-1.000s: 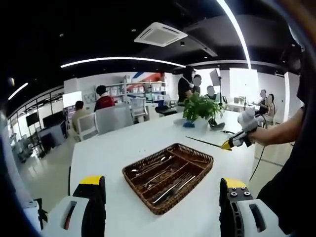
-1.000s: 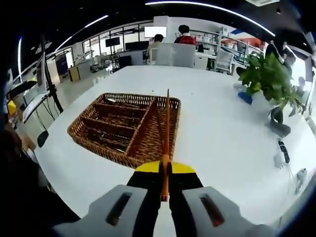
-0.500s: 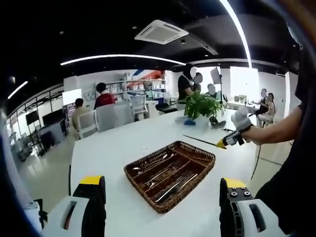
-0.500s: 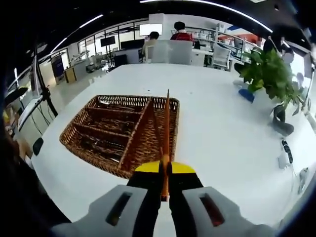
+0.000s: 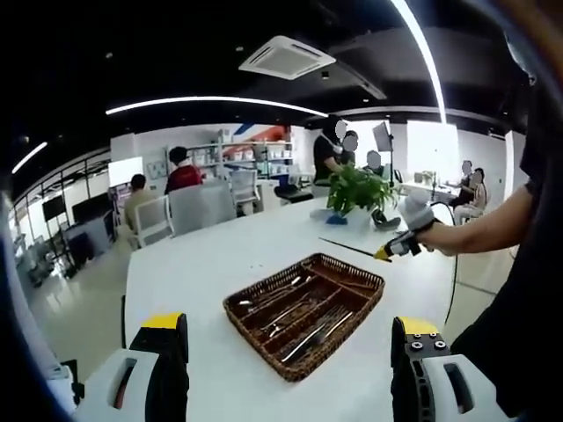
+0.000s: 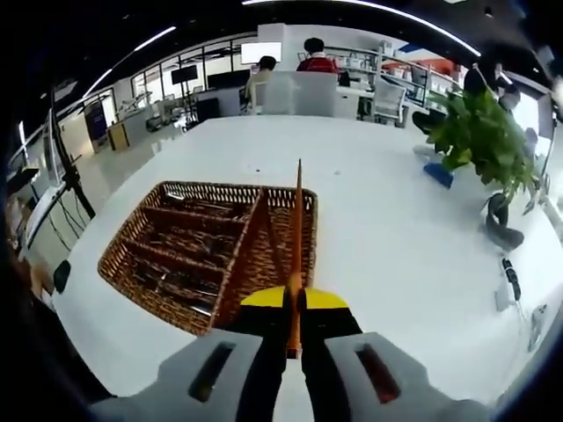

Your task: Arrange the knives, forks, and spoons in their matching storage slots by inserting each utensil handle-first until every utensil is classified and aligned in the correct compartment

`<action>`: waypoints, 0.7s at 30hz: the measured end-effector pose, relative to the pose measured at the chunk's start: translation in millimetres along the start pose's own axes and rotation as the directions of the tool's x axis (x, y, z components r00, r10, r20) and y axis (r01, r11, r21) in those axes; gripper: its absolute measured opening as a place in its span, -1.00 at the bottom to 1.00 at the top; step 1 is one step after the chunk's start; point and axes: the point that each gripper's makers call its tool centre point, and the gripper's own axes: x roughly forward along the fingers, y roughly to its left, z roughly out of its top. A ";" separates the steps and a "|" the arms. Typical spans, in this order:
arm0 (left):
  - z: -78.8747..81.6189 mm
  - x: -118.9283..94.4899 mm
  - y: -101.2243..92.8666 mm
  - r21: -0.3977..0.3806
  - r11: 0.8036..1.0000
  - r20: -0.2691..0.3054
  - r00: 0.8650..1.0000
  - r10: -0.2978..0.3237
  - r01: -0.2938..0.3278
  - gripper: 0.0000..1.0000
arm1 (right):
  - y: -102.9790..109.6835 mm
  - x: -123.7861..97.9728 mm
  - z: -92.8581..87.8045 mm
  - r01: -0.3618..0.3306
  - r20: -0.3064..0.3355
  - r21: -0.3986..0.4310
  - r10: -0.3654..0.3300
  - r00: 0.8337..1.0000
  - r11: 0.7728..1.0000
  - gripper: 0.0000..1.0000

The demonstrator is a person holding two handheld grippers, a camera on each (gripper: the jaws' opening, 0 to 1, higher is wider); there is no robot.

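— Where does everything stand?
— A white table (image 5: 202, 264) carries a wicker tray (image 5: 303, 312) with divided slots, and metal cutlery (image 5: 290, 315) lies in them.
— And the arms?
— In the left gripper view a person's forearm (image 5: 479, 233) reaches in from the right, stretched out above the table beyond the tray.
— The claws?
— The right gripper (image 6: 295, 303) is closed tightly on a thin orange utensil (image 6: 296, 229), pointing over the tray. The left gripper (image 5: 286, 338) is wide apart, holding nothing.
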 end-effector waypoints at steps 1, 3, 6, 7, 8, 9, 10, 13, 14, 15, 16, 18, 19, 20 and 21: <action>-0.7 -0.6 0.6 0.000 1.000 -0.001 1.000 0.001 -0.001 1.00 | 0.4 0.4 1.0 0.000 -0.001 -0.001 0.000 1.000 1.000 -0.97; -1.1 -1.5 1.7 -0.003 1.000 0.000 1.000 0.003 -0.003 1.00 | 0.9 1.6 3.7 -0.001 0.001 -0.004 0.001 1.000 1.000 -0.97; -1.7 -2.1 3.5 -0.003 1.000 0.003 1.000 0.006 -0.006 1.00 | 1.2 4.2 7.9 -0.001 0.004 -0.011 0.002 1.000 1.000 -0.97; -2.1 -2.2 3.8 -0.005 1.000 0.003 1.000 0.006 -0.006 1.00 | 1.7 4.8 9.4 -0.003 0.004 -0.011 0.003 1.000 1.000 -0.97; -2.4 -2.4 3.9 -0.004 1.000 0.002 1.000 0.005 -0.005 1.00 | 2.0 5.3 10.2 -0.004 0.004 -0.011 0.004 1.000 1.000 -0.97; -3.0 -2.8 4.2 -0.004 1.000 -0.001 1.000 0.005 -0.005 1.00 | 1.9 6.1 11.4 -0.002 0.005 -0.014 0.002 1.000 1.000 -0.97; -3.2 -3.0 4.5 -0.004 1.000 -0.001 1.000 0.005 -0.005 1.00 | 2.3 6.6 12.0 -0.002 0.004 -0.013 0.002 1.000 1.000 -0.97; -1.4 -6.7 8.1 0.000 1.000 0.001 1.000 0.007 -0.007 1.00 | 3.8 9.9 14.0 -0.001 0.005 -0.016 0.001 1.000 1.000 -0.97; -1.6 -7.4 10.2 0.000 1.000 0.001 1.000 0.008 -0.008 1.00 | 4.1 10.5 14.2 -0.002 0.004 -0.014 0.002 1.000 1.000 -0.97; -2.4 -8.0 12.9 0.000 1.000 -0.002 1.000 0.009 -0.009 1.00 | 4.7 11.8 14.5 0.000 0.004 -0.013 0.000 1.000 1.000 -0.97; -3.5 -8.1 15.0 0.001 1.000 -0.004 1.000 0.010 -0.010 1.00 | 5.0 12.3 14.6 0.001 0.004 -0.014 -0.001 1.000 1.000 -0.97; -4.7 -8.1 18.3 0.003 1.000 -0.008 1.000 0.009 -0.009 1.00 | 6.4 13.4 14.6 0.000 0.004 -0.012 0.000 1.000 1.000 -0.97; -4.6 -8.1 19.2 0.003 1.000 -0.008 1.000 0.008 -0.008 1.00 | 7.4 13.9 14.8 0.002 0.003 -0.017 -0.002 1.000 1.000 -0.97; -4.4 -8.0 19.8 0.003 1.000 -0.007 1.000 0.008 -0.008 1.00 | 7.5 14.3 14.7 0.002 0.003 -0.017 -0.002 1.000 1.000 -0.97; -4.3 -7.9 20.7 0.002 1.000 -0.006 1.000 0.008 -0.008 1.00 | 7.3 17.0 13.2 0.003 -0.002 -0.012 -0.003 1.000 1.000 -0.97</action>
